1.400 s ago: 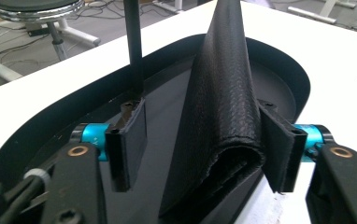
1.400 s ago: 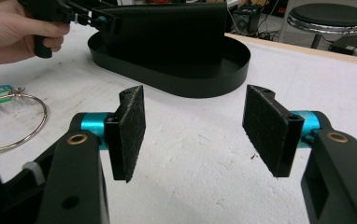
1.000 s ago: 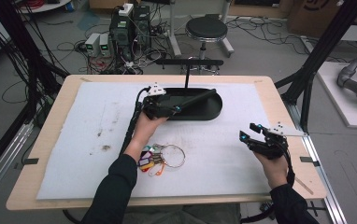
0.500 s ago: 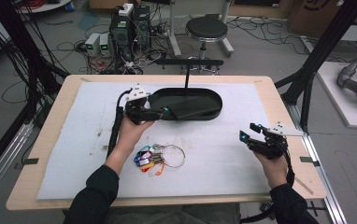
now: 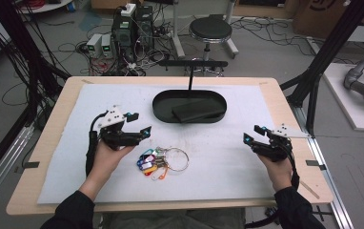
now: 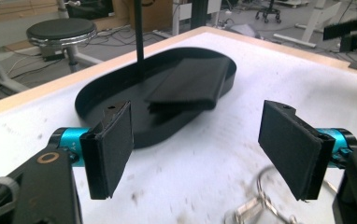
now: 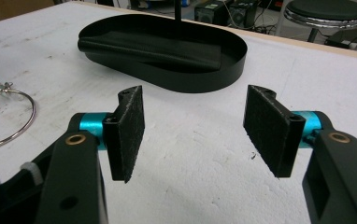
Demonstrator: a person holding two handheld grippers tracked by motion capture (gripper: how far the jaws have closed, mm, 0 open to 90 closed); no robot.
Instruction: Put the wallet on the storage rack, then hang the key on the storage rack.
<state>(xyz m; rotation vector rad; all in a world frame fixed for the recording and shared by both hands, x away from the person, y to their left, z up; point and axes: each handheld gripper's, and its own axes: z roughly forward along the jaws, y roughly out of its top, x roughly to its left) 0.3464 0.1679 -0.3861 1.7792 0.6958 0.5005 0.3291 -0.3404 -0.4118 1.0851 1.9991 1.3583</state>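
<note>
Keyring [image 5: 163, 160] beside left hand-held gripper [image 5: 138, 123]

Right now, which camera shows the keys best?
The high view: the whole keys bunch, ring and coloured tags, lies between the grippers. The left gripper view catches blurred bits at the bottom; the right gripper view, the ring's edge.

Left hand-held gripper [image 5: 138, 123] jaws wide apart, right hand-held gripper [image 5: 252, 134] likewise gaping, both empty

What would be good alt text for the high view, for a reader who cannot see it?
A person holds two open claws over a white-covered table: the left claw above a key ring with coloured tags, the right claw near the right edge. Behind them, a black oval tray holds a flat black wallet.
</note>
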